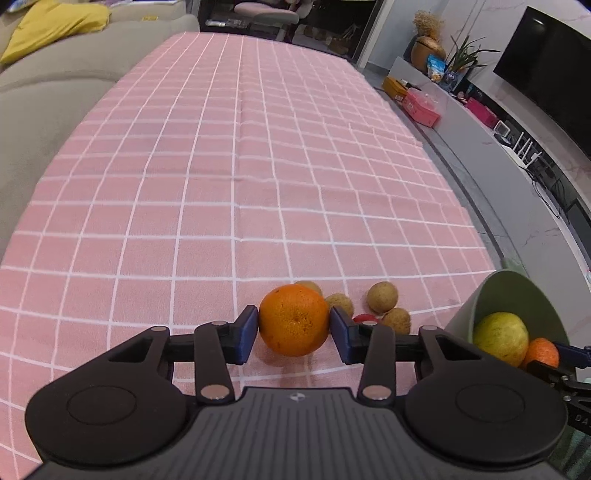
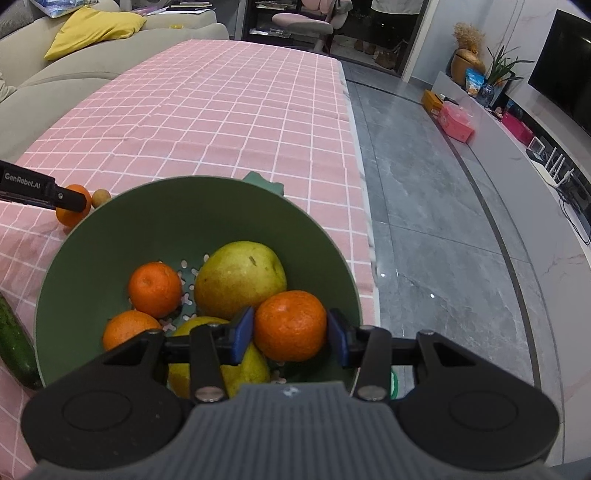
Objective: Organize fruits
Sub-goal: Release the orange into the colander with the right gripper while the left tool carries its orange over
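Behind the orange [image 1: 294, 319], lower centre of the left wrist view: a red fruit [image 1: 364, 317] and one brown fruit [image 1: 309, 286], mostly hidden. At the right wrist view's lower left edge, cut off: a dark green vegetable [image 2: 14, 345]. Half covered by gripper linkage in the bowl [image 2: 110, 236]: a yellow fruit [image 2: 236, 369].

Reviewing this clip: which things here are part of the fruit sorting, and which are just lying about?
Part of the job:
left gripper, closed on an orange
right gripper, closed on a tangerine over the green bowl
pears and tangerines in the bowl
small brown fruits on the cloth

Lying about:
cucumber
sofa
yellow cushion
pink box
TV
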A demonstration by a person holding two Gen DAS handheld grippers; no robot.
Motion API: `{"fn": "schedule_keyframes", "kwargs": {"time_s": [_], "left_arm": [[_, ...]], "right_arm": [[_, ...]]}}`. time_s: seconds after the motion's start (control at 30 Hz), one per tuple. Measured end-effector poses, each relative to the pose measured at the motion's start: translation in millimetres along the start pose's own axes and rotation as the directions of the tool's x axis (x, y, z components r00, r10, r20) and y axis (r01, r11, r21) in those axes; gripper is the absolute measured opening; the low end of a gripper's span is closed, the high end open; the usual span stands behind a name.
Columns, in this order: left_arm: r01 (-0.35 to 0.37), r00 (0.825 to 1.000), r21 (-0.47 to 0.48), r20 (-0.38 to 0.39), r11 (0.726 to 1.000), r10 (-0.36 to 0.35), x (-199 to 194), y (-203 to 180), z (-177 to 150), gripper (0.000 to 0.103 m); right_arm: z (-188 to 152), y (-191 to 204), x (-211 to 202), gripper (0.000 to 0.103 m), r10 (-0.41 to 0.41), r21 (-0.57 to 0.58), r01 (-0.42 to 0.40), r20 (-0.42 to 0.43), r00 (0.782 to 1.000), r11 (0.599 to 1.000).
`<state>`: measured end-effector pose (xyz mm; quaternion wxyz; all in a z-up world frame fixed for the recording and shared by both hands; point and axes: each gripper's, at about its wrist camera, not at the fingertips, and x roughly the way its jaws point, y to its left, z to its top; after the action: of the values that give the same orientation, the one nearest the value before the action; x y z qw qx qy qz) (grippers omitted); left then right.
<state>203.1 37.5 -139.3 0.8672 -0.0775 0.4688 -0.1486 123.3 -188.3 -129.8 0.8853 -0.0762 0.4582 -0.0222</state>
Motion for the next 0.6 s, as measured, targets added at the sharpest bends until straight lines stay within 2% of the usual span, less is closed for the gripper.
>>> {"fn": "schedule_keyframes", "kwargs": {"time_s": [0.17, 0.33, 0.47, 0.6], "left_arm": [[0.04, 0.999, 0.029, 0.022, 0.999, -0.041, -21.3, -13.8, 6.9, 0.048], [0.102, 0.994, 0.094, 0.025, 0.99, -0.105, -42.6, -40.7, 12.2, 0.048], [0.16, 0.987, 0.169, -0.027, 0.973, -0.157, -54.7, -71.7, 9.2, 0.048], [0.203, 0.977, 0.257, -0.114, 0.945, -0.179, -58.2, -103.9, -3.7, 0.048]], "right_arm": [[-0.9, 0.2, -9.1, 0.046, -0.003, -0.001, 0.003, 0.03, 1.0, 1.0], [-3.8, -0.8, -20.3, 0.046, -0.004, -0.003, 0.004, 0.055, 0.998, 1.0], [-5.4, -8.5, -29.0, 0.046, 0.017, 0.043, -0.02, 0.059, 0.998, 0.999], [-10.5, -20.9, -38.9, 0.045, 0.085, 0.117, -0.092, 0.061, 0.994, 0.989]]}}
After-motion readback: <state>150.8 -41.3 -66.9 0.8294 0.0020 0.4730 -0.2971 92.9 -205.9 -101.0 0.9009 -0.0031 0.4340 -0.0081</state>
